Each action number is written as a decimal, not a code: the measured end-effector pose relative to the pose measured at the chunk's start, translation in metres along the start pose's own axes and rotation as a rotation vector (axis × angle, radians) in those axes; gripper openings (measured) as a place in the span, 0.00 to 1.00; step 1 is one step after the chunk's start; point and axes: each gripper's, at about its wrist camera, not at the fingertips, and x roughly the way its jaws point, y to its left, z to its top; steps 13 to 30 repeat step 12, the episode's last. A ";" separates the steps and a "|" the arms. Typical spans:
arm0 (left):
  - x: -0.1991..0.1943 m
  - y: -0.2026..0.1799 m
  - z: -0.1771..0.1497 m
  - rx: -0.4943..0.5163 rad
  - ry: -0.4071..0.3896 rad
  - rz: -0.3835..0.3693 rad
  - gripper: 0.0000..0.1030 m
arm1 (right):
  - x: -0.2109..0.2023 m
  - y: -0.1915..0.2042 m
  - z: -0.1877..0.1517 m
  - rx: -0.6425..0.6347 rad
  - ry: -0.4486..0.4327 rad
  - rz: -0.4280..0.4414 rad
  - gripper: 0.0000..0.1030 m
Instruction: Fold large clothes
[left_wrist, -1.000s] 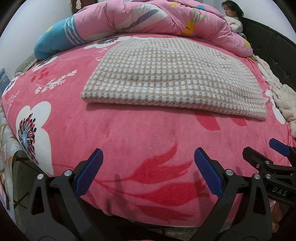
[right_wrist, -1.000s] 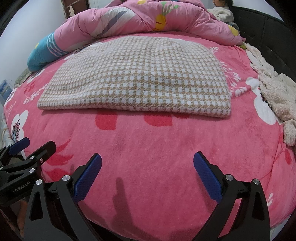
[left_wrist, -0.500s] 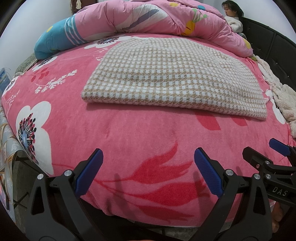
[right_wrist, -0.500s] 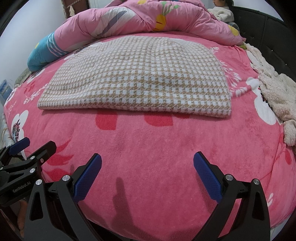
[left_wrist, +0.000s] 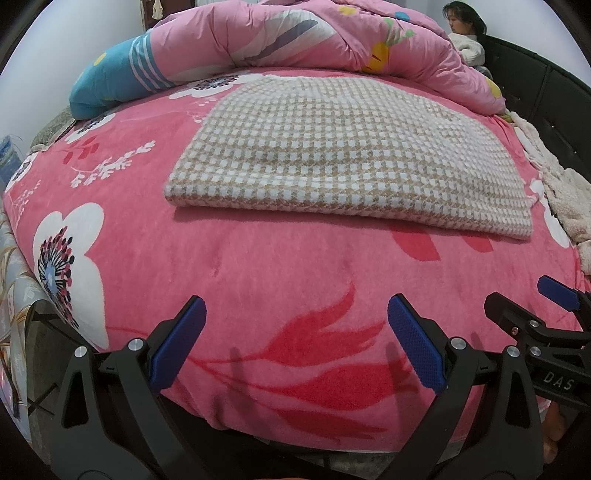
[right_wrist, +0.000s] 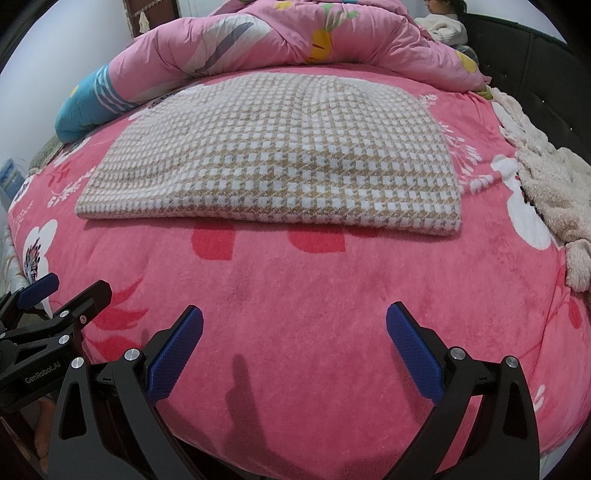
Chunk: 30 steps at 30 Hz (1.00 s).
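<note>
Nothing has shifted: my left gripper (left_wrist: 295, 339) and right gripper (right_wrist: 295, 339) still hang wide, empty, before the folded checked garment (right_wrist: 273, 155).

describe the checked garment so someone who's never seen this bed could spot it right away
Start at the pink flowered blanket covering the bed. In its middle, in front of the rolled pink quilt, lies the checked garment, folded flat into a rectangle. Its tan-and-white houndstooth weave sets it apart from the fluffy cream throw to its right.
</note>
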 end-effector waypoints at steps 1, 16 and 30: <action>0.000 0.000 0.000 0.000 0.000 0.000 0.93 | 0.000 0.000 0.000 -0.002 -0.001 -0.001 0.94; -0.002 0.000 0.003 0.000 -0.003 0.005 0.93 | 0.000 0.000 -0.001 -0.004 -0.003 0.000 0.94; -0.002 0.000 0.003 0.000 -0.003 0.005 0.93 | 0.000 0.000 -0.001 -0.004 -0.003 0.000 0.94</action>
